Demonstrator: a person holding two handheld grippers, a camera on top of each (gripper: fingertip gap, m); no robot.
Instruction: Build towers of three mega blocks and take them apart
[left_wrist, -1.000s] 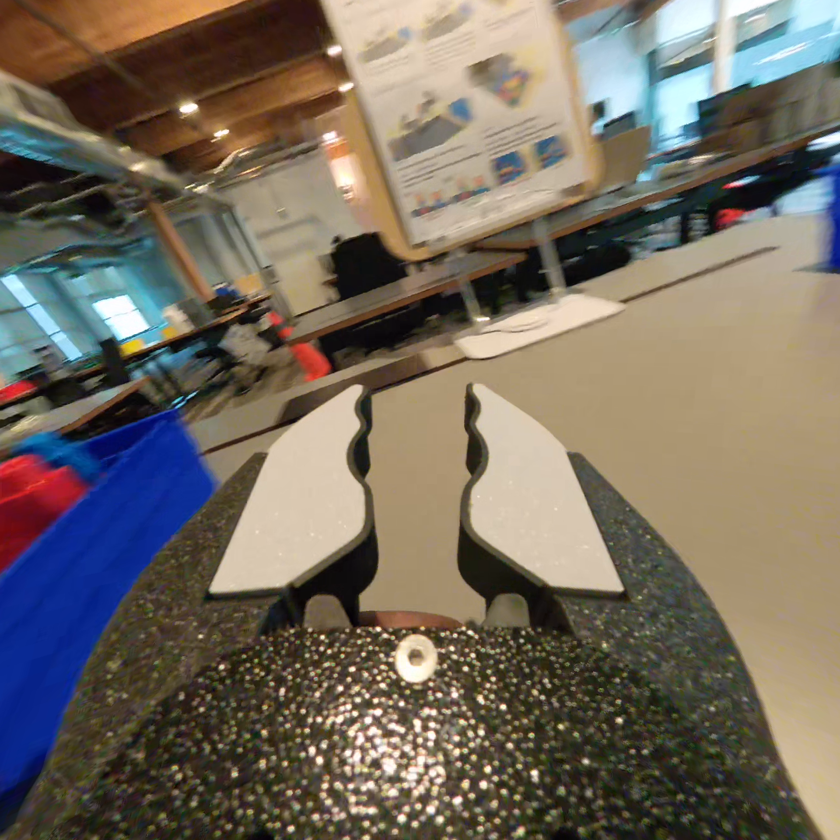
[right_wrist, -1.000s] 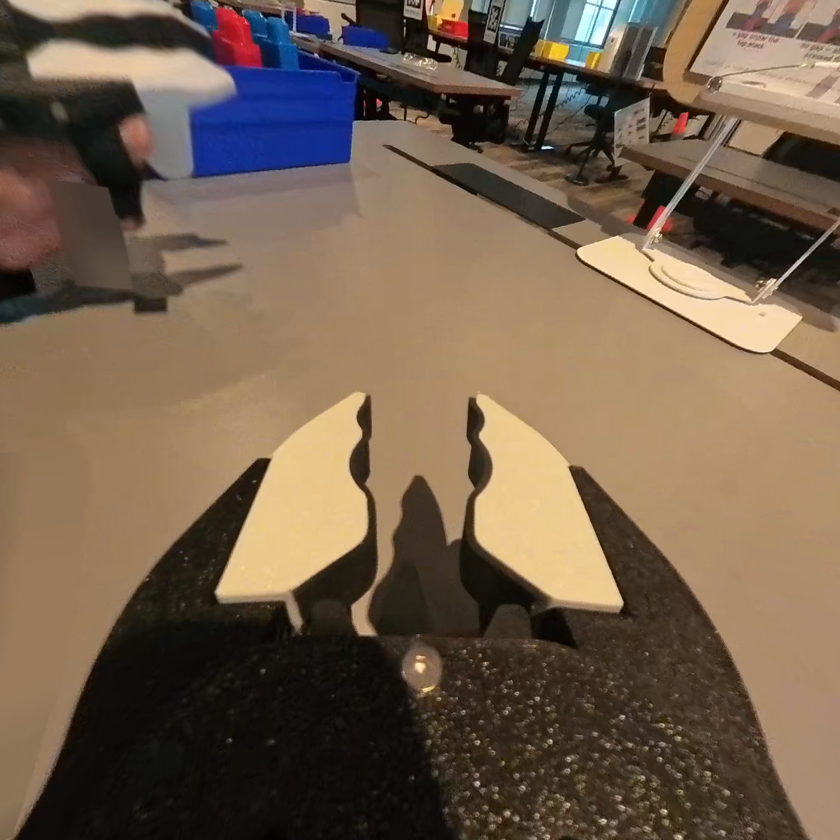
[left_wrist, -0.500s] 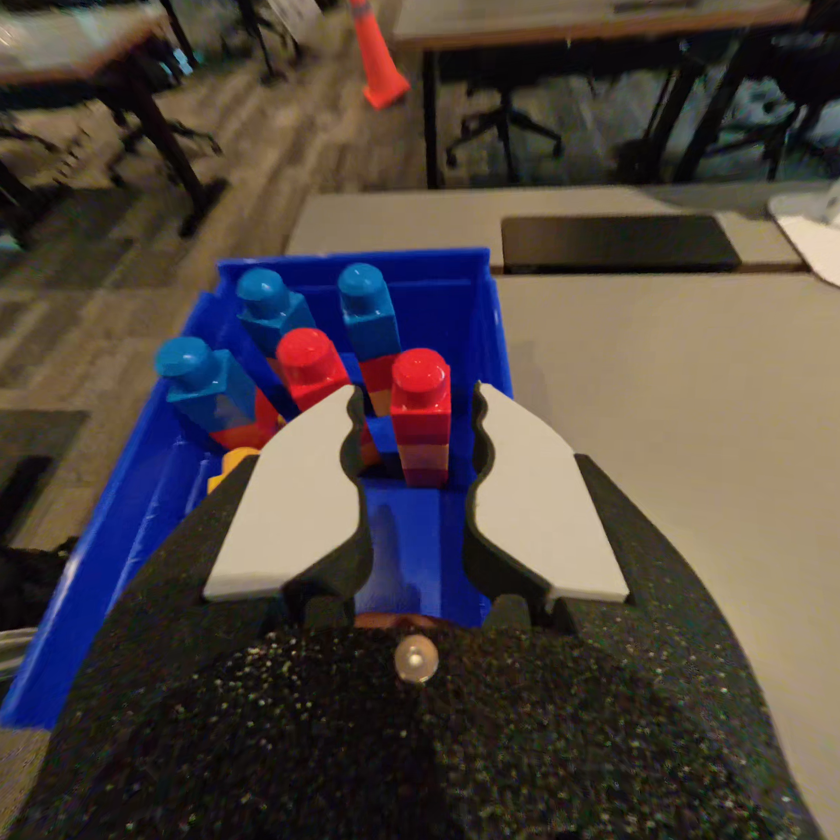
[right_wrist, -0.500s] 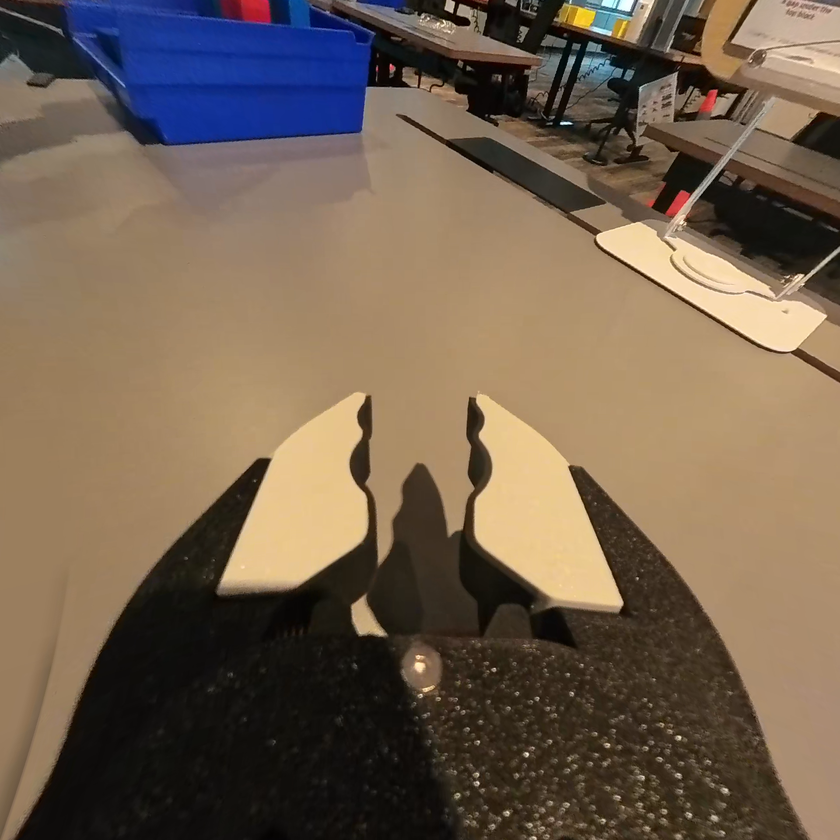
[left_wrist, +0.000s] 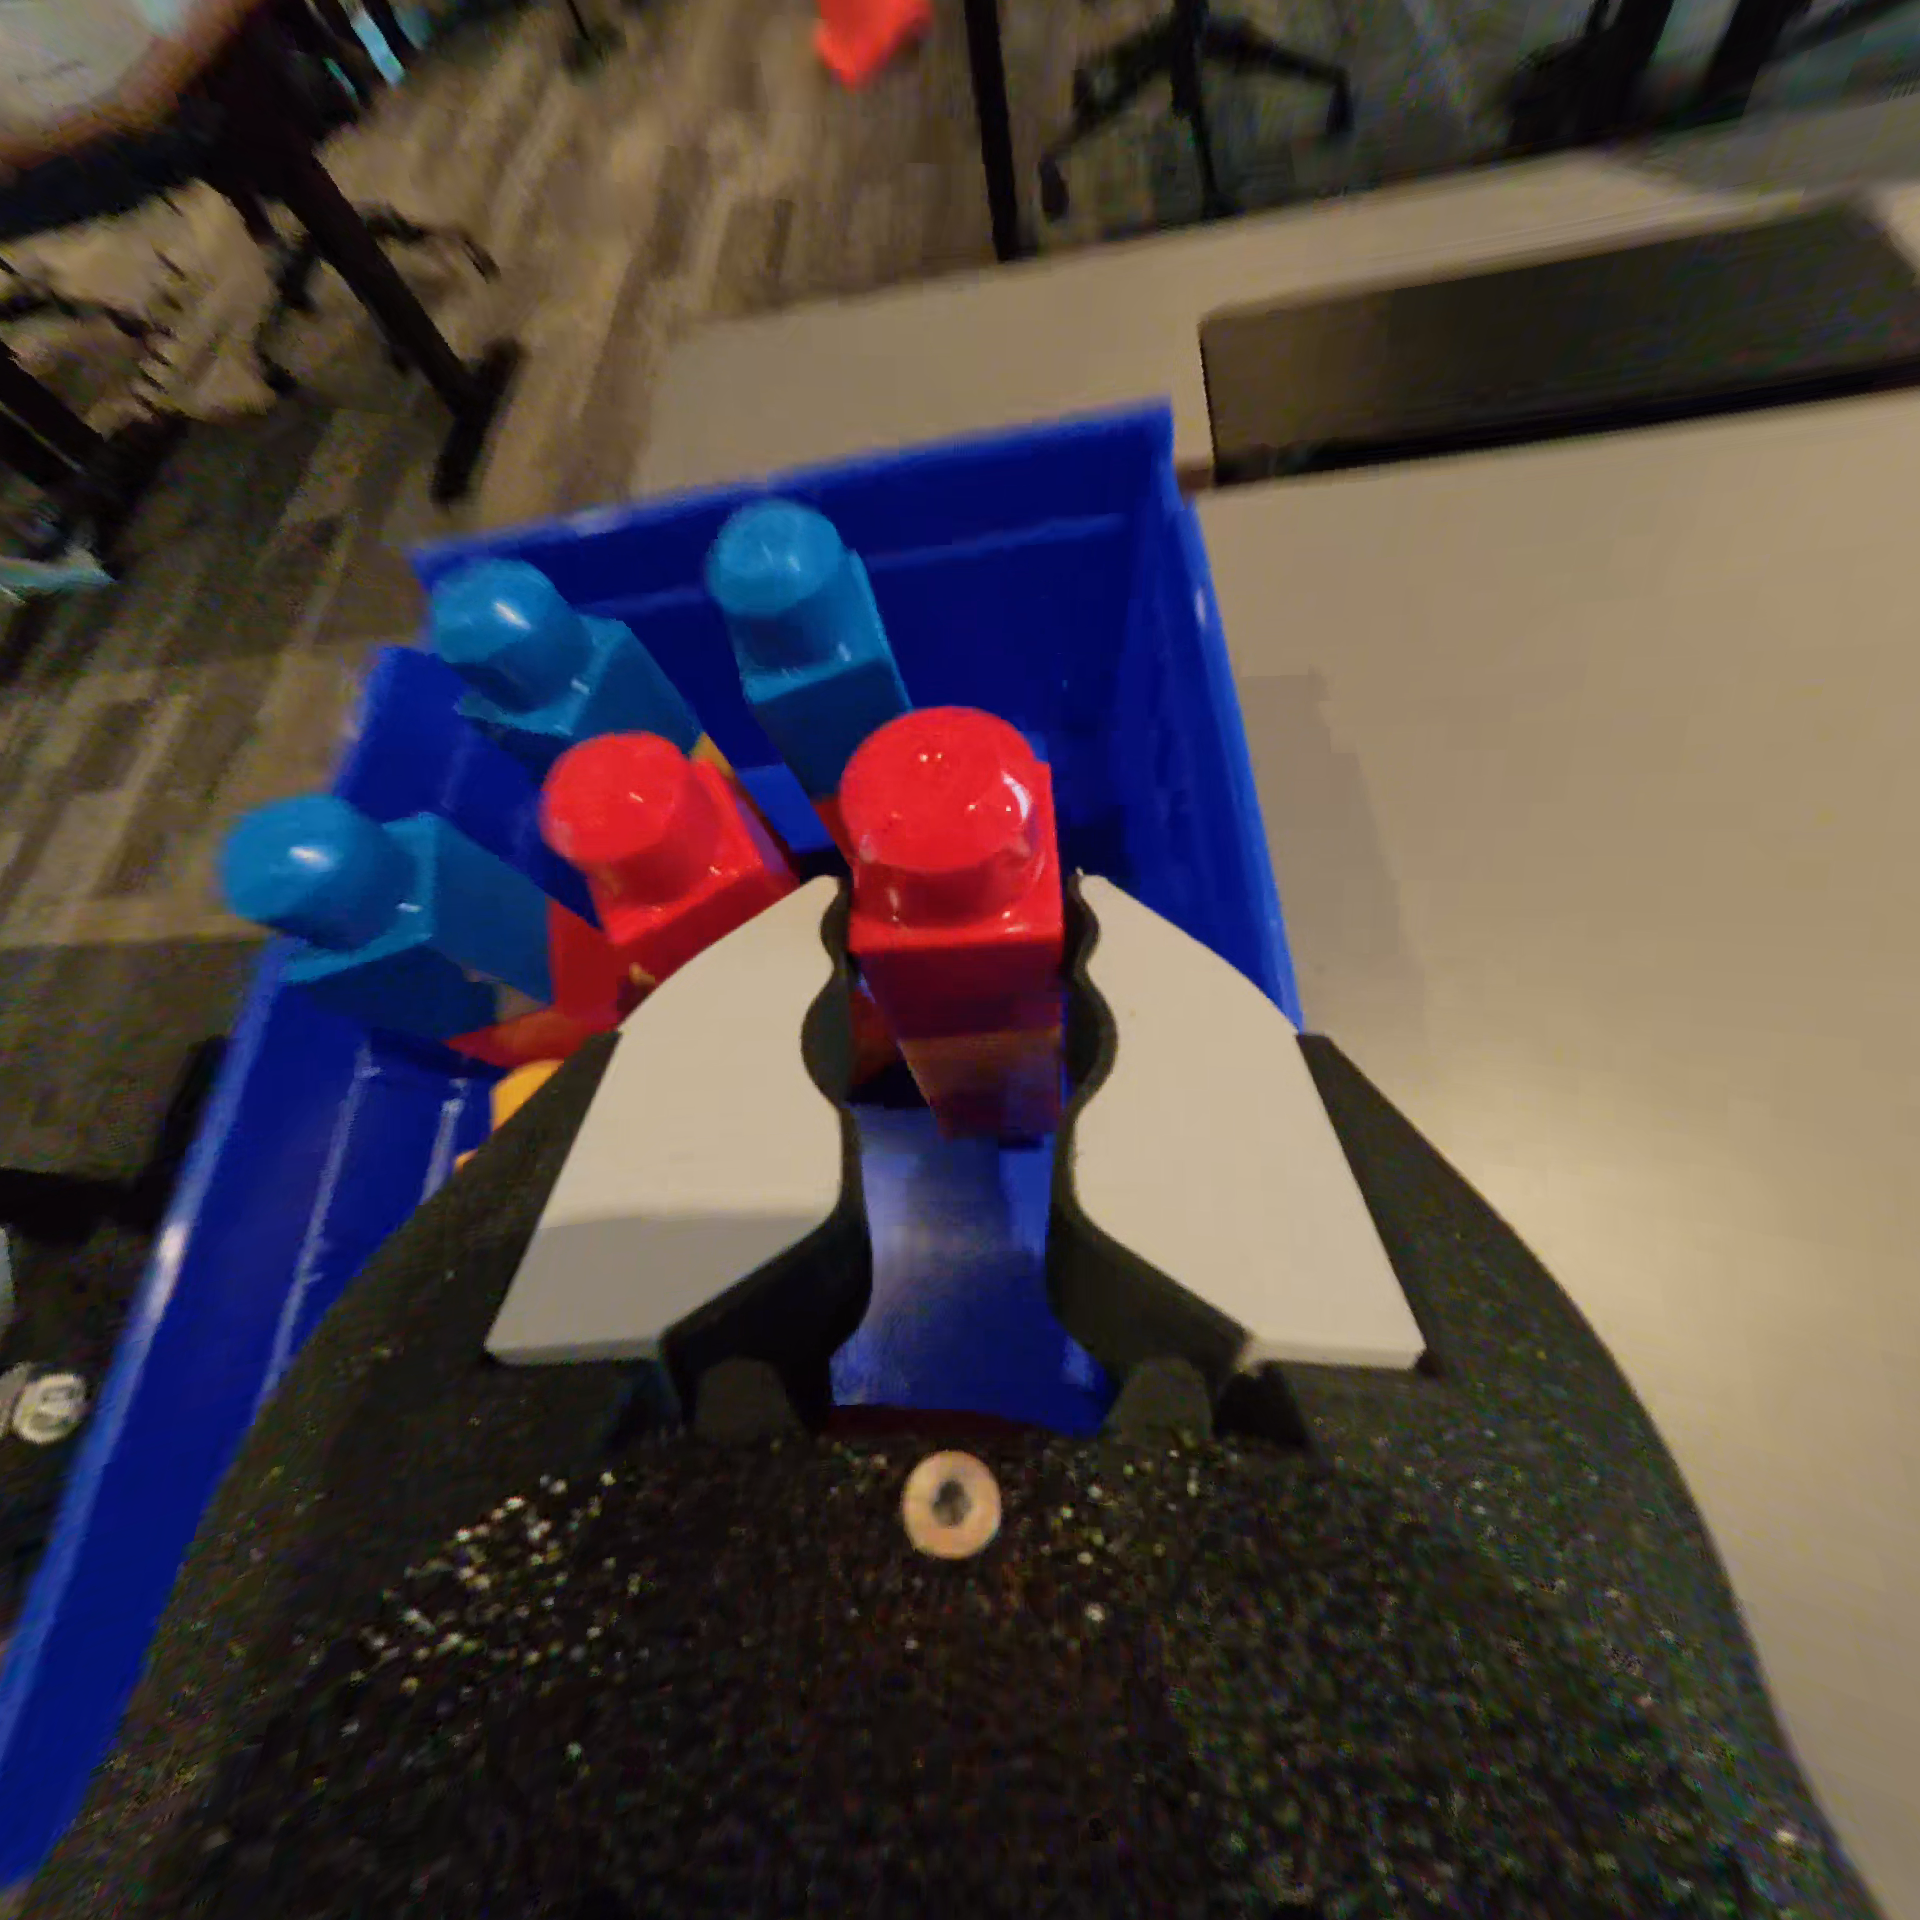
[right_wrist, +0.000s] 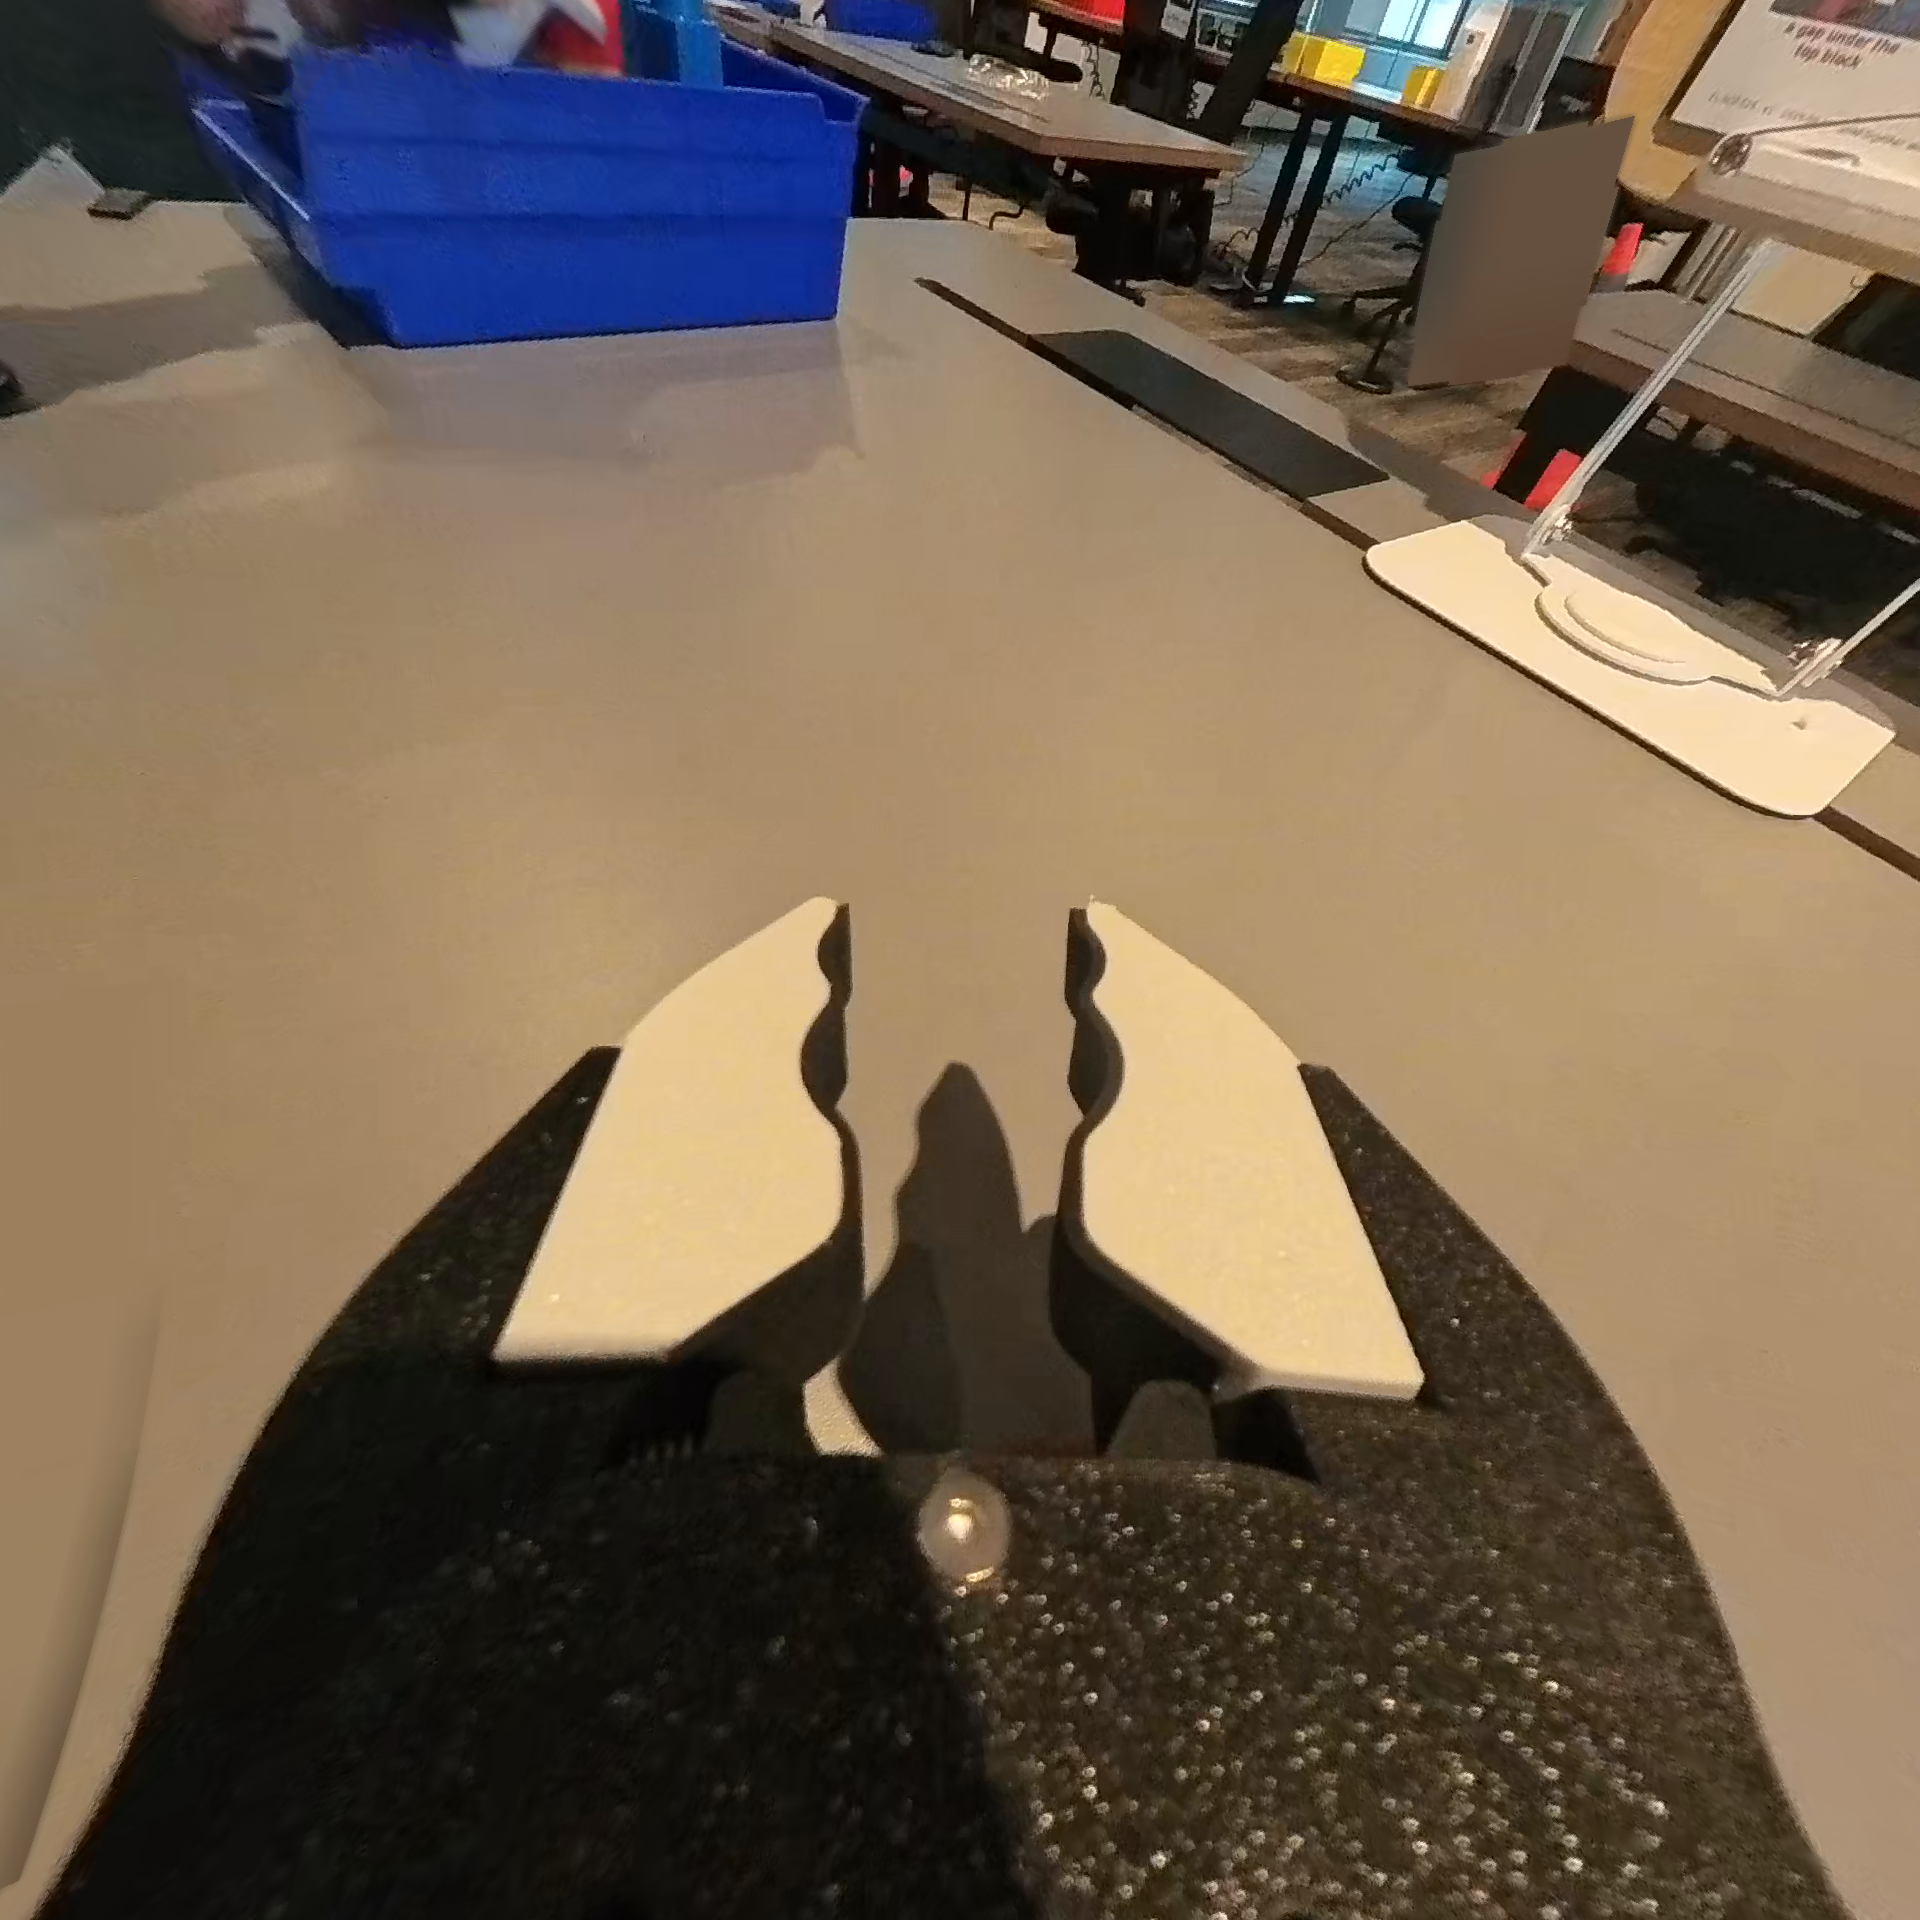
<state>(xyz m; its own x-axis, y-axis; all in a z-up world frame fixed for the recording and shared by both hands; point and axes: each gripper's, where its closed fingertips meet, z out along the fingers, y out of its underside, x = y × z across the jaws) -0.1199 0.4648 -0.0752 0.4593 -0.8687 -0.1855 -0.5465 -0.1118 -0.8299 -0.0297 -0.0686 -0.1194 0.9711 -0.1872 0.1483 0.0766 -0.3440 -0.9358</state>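
The lower blocks of the red-topped three-block plastic tower (left_wrist: 956, 914) are shadowed, and their colours are hard to make out. The bases of the other block towers (left_wrist: 665, 831) are hidden behind the left gripper (left_wrist: 956, 894) and each other. All five stand in the blue plastic bin (left_wrist: 1184, 665), three capped blue and two red, with a yellow piece partly seen low at the left. The red-topped tower is flanked closely by the left gripper's fingers; whether it is gripped cannot be told. The right gripper (right_wrist: 958, 909) is held parted and empty above the bare grey table (right_wrist: 623, 675). Open tabletop lies ahead of it, bounded by the bin far left and a white stand base (right_wrist: 1621, 665) at the right edge.
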